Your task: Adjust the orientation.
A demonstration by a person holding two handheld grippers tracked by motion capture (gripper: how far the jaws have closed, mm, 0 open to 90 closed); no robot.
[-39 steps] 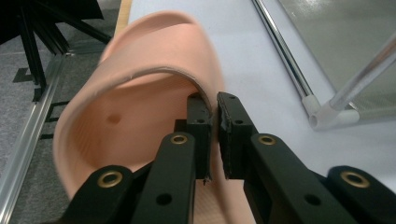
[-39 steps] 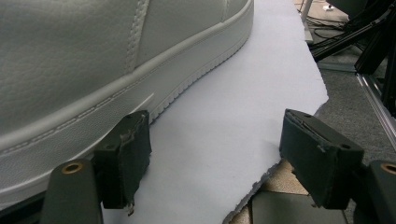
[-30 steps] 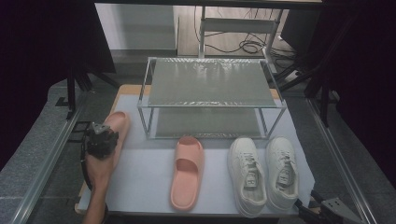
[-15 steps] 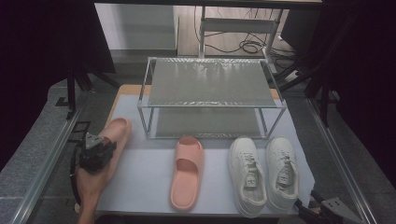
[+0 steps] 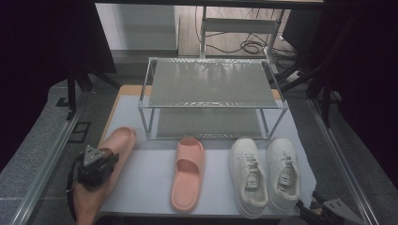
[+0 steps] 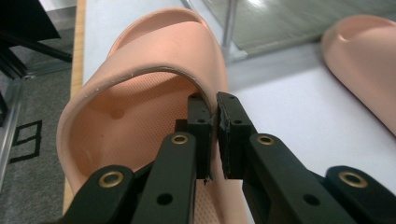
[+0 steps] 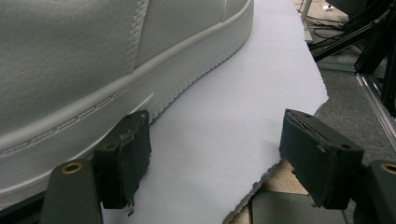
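My left gripper (image 5: 100, 158) is at the table's near left, shut on the strap edge of a pink slipper (image 5: 119, 143). In the left gripper view the two jaws pinch the right side of the arched strap of that slipper (image 6: 154, 60), with the gripper (image 6: 215, 100) closed on it. A second pink slipper (image 5: 187, 173) lies flat at the middle of the white mat (image 5: 145, 187). My right gripper (image 5: 328, 208) rests at the near right corner. It (image 7: 217, 126) is open, its left pad (image 7: 126, 154) beside the sole of a white sneaker (image 7: 93, 56).
A two-shelf metal rack (image 5: 211, 84) stands behind the shoes. Two white sneakers (image 5: 251, 176) (image 5: 284, 171) sit side by side at the right. The mat's ragged edge (image 7: 280, 154) ends at the right corner. Cables (image 5: 244, 44) lie on the floor beyond.
My left gripper has drawn back toward the near left edge, pulling the pink slipper with it. The other shoes and the right gripper have not moved.
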